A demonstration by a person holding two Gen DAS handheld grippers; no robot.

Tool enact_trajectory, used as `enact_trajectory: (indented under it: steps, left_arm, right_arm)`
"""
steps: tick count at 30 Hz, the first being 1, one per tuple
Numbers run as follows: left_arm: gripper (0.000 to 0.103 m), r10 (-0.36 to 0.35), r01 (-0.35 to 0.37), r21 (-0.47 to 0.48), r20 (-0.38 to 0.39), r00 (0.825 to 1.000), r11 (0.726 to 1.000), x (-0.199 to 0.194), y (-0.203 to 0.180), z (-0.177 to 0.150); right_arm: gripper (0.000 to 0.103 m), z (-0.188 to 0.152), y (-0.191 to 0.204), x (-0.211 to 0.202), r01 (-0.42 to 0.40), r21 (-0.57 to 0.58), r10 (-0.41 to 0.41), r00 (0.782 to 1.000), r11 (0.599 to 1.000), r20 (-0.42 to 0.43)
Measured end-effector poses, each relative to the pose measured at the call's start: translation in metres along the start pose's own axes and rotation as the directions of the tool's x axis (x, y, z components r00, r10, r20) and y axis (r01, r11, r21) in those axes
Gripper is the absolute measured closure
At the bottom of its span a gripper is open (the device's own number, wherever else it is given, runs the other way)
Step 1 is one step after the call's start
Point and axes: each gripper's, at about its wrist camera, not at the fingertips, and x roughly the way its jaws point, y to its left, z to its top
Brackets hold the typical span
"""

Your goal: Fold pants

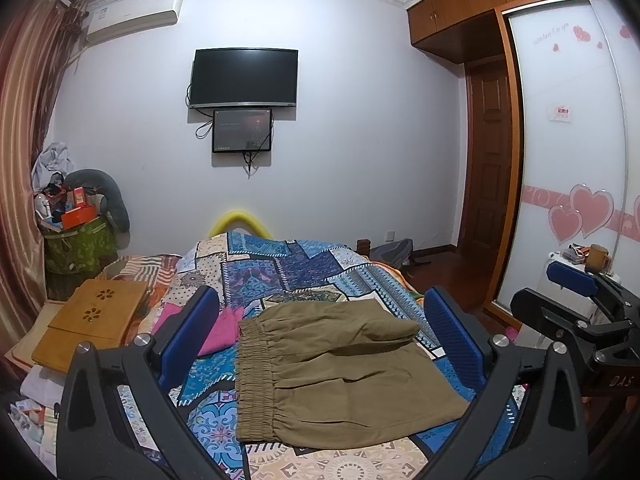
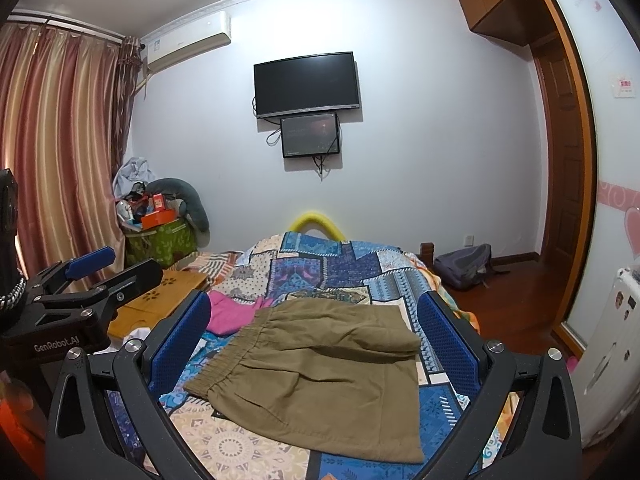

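Olive-brown pants [image 1: 340,372] lie folded into a compact rectangle on the patchwork bedspread [image 1: 280,272], elastic waistband to the left. In the right wrist view the same pants [image 2: 320,376] lie flat between the blue fingers. My left gripper [image 1: 324,320] hovers above the pants, open, nothing between its pads. My right gripper [image 2: 314,324] is likewise open and empty above them. The right gripper's body [image 1: 580,312] shows at the right edge of the left wrist view; the left gripper's body [image 2: 80,292] shows at the left of the right wrist view.
A pink garment [image 1: 218,328] lies just left of the pants. A wooden lap desk [image 1: 92,316] sits at the bed's left side, with a cluttered green bin [image 1: 76,244] behind. A backpack [image 2: 464,266] rests on the floor right; wardrobe doors [image 1: 568,160] stand beyond.
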Motion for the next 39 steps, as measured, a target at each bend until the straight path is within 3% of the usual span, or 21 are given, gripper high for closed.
enact_trajectory:
  steps: [10, 23, 30, 33, 37, 39]
  left_arm:
    - [0.000, 0.010, -0.011, -0.002, -0.050, 0.999, 1.000, 0.025, 0.005, -0.004]
    - [0.000, 0.020, -0.019, 0.005, -0.227, 0.974, 1.000, 0.126, 0.026, -0.034]
    - [0.000, 0.084, -0.064, 0.072, -0.325, 0.942, 0.995, 0.190, 0.040, -0.057]
    - [0.000, 0.087, -0.065, 0.070, -0.382, 0.920, 0.995, 0.217, 0.049, -0.070]
    - [0.000, 0.040, -0.041, 0.008, -0.476, 0.878, 0.999, 0.254, 0.067, -0.085]
    - [0.000, 0.054, -0.055, 0.013, -0.492, 0.869, 0.998, 0.266, 0.071, -0.090]
  right_arm:
    - [0.000, -0.003, -0.006, 0.012, 0.005, 0.008, -0.005, 1.000, 1.000, -0.029]
    - [0.000, -0.038, -0.059, 0.089, 0.069, 0.061, -0.055, 0.977, 0.996, -0.204]
    - [0.001, -0.066, -0.098, 0.136, 0.113, 0.064, -0.084, 0.935, 0.992, -0.343]
    - [0.001, -0.077, -0.115, 0.158, 0.118, 0.061, -0.084, 0.909, 0.991, -0.408]
    - [0.001, -0.094, -0.135, 0.191, 0.115, 0.061, -0.069, 0.863, 0.992, -0.501]
    - [0.001, -0.103, -0.141, 0.203, 0.107, 0.053, -0.063, 0.844, 0.993, -0.532]
